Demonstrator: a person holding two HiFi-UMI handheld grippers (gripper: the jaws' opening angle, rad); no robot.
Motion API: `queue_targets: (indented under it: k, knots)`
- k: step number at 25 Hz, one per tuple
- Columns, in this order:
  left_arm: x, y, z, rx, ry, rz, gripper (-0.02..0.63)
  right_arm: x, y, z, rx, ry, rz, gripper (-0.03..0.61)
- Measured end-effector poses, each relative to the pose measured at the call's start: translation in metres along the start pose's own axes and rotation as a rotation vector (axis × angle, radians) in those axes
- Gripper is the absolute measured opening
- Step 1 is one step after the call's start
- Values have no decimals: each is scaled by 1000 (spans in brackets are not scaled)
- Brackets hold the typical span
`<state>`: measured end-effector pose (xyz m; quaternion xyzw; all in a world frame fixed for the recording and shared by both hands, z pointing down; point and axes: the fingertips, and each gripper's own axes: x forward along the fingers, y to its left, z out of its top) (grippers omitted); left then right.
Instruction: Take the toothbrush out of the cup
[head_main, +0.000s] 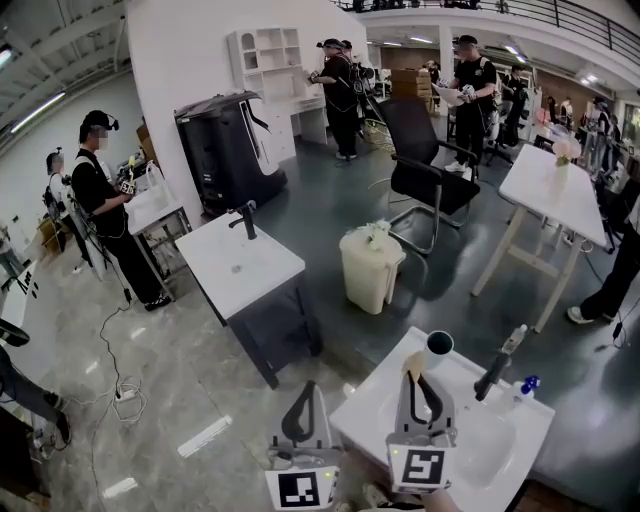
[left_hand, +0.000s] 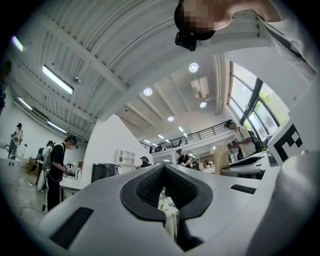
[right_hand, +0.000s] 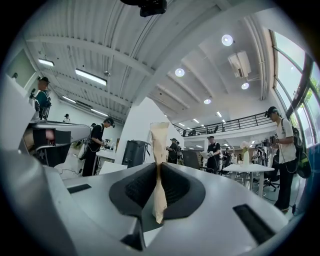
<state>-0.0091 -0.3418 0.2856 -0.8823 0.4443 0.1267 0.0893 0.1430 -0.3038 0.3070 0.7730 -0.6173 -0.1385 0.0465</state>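
Right gripper (right_hand: 159, 172): fingers clamped on the pale toothbrush (right_hand: 160, 142), which stands upright between the pads. Left gripper (left_hand: 163, 172): fingers together, nothing held, near-left of the basin. The brush appears clear of the dark cup (head_main: 438, 346), which sits just right of its tip at the far rim. Removal looks done; only setting down likely remains. White basin counter (head_main: 520, 425), black tap (head_main: 492, 374). Open hall, grey floor, people far off.

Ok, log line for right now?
stage: toothbrush out of cup | right gripper: jaws shut on toothbrush | left gripper: jaws shut, empty | cup: on washbasin
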Motion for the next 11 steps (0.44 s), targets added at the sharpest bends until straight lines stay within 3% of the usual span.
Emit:
queue_targets:
  k: [11]
  knots:
    - [1, -3, -10, -4, 6, -4, 15, 2, 0, -16, -3, 33, 7, 29]
